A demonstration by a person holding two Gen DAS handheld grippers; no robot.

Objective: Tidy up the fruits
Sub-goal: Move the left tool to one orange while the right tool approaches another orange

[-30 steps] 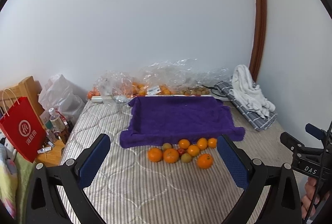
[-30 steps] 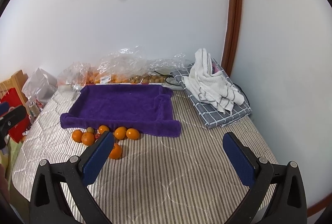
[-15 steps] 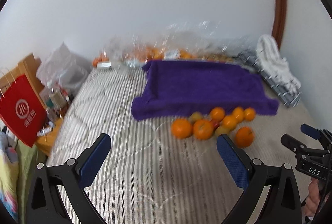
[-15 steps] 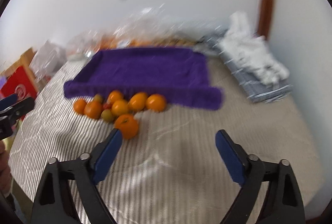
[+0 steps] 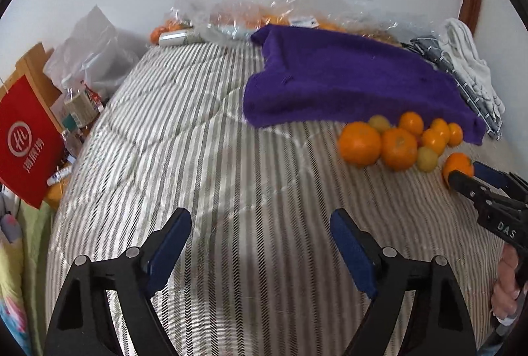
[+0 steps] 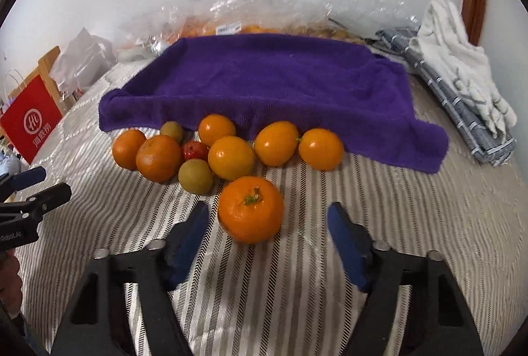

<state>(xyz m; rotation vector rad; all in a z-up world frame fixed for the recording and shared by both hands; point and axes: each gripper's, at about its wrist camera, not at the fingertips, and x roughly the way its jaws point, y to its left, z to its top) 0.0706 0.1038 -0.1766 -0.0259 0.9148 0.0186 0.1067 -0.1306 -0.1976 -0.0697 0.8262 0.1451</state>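
Observation:
Several oranges (image 6: pixel 231 157), two greenish-yellow fruits (image 6: pixel 195 176) and a small red fruit (image 6: pixel 195 150) lie on the striped bed in front of a purple towel (image 6: pixel 270 82). One large orange (image 6: pixel 250 209) sits apart, nearest me. My right gripper (image 6: pixel 268 240) is open, its blue pads just short of that orange on either side. My left gripper (image 5: pixel 260 243) is open and empty over bare bedding, left of the fruit cluster (image 5: pixel 399 145). The right gripper also shows in the left wrist view (image 5: pixel 485 187) beside the lone orange (image 5: pixel 458 166).
Clear plastic bags with more fruit (image 6: pixel 250 16) lie along the wall behind the towel. White cloths on a folded grey plaid cloth (image 6: pixel 462 85) lie at the right. A red paper bag (image 5: pixel 26 141) and bottles (image 5: pixel 81 107) stand left of the bed.
Both grippers have moved down and forward toward the bed. The right gripper has come up close to the lone orange. Both stay open.

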